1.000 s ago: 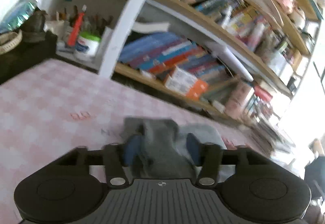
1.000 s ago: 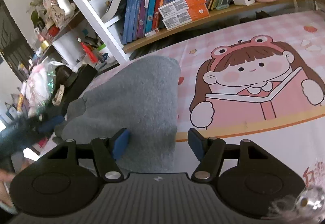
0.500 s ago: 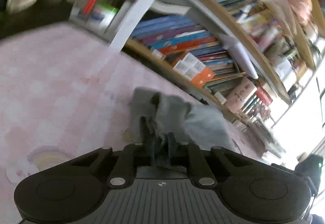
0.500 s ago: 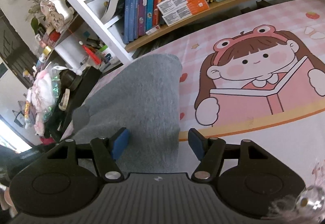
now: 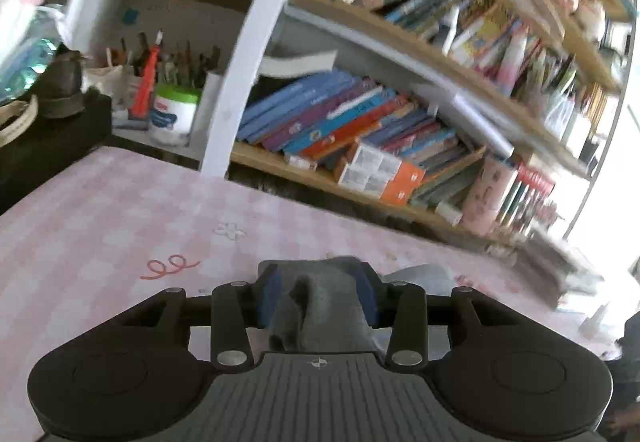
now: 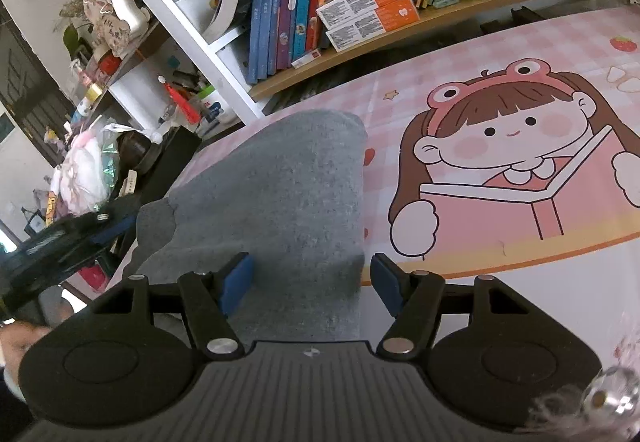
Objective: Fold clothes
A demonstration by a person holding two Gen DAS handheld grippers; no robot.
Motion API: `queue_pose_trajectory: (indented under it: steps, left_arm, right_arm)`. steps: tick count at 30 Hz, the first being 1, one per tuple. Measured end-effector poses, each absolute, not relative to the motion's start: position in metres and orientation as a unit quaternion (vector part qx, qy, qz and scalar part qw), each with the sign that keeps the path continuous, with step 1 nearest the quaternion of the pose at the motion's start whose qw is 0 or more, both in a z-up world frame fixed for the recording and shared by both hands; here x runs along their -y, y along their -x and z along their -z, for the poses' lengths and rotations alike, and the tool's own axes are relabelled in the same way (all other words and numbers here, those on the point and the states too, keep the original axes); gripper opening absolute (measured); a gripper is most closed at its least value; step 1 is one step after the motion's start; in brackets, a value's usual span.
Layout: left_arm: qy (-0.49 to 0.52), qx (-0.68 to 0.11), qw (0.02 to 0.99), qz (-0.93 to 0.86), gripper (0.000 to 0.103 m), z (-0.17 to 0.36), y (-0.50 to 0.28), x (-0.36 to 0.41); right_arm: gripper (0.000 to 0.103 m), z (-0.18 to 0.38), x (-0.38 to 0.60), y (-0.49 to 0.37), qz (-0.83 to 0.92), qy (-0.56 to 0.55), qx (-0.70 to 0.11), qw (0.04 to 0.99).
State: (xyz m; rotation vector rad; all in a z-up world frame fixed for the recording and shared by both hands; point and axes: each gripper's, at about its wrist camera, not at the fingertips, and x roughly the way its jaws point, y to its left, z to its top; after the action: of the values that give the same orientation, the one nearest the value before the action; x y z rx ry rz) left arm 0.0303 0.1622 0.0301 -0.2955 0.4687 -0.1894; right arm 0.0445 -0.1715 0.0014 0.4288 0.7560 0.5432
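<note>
Folding is partly done: the grey garment [image 6: 280, 201] lies doubled on the pink mat [image 6: 500, 53]. The left gripper [image 5: 318, 296] is opening around a bunched fold; the right gripper [image 6: 310, 284] stands wide, gripping nothing, so tidying remains

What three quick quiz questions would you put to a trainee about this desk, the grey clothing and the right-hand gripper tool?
1. True or false: the soft grey knitted garment lies on a pink checked tablecloth.
2. Pick one. The right gripper is: A) shut on a book; B) open over the garment's near end; C) holding a clock.
3. Fill the gap: the cartoon girl printed on the tablecloth holds an open pink ____.

Key: 1 true; 2 B; 3 book.
</note>
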Motion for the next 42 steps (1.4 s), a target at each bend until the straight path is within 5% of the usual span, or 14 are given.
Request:
queue_pose_trajectory:
  steps: [1,9,10,13,14,23,37,42]
  left_arm:
    - [0.142,-0.242,0.956,0.088,0.007,-0.025,-0.035,-0.16]
    - [0.168,-0.26,0.948,0.076,0.012,-0.009,-0.036,-0.168]
    - [0.168,-0.257,0.949,0.074,0.021,-0.013,-0.033,-0.168]
    - [0.172,-0.247,0.952,0.062,0.075,-0.026,-0.023,-0.169]
    - [0.18,-0.241,0.951,0.066,0.079,-0.029,-0.02,-0.171]
    - [0.343,-0.249,0.896,0.135,0.087,-0.014,-0.023,-0.203]
    - [0.331,-0.329,0.872,0.151,0.087,0.021,-0.047,-0.19]
    - [0.353,-0.331,0.86,0.162,0.074,0.03,-0.052,-0.188]
  right_arm:
    - [0.063,-0.001,0.172,-0.045,-0.26,-0.206,-0.362,0.871]
    - [0.064,0.001,0.173,-0.048,-0.264,-0.212,-0.366,0.867]
    - [0.064,0.0,0.173,-0.048,-0.263,-0.211,-0.366,0.867]
    - [0.064,-0.003,0.174,-0.051,-0.26,-0.214,-0.363,0.869]
    - [0.064,-0.004,0.175,-0.052,-0.258,-0.214,-0.362,0.869]
    - [0.064,-0.011,0.17,-0.061,-0.262,-0.212,-0.359,0.87]
    - [0.066,0.005,0.167,-0.086,-0.257,-0.258,-0.388,0.847]
    - [0.048,0.012,0.164,-0.094,-0.258,-0.289,-0.395,0.833]
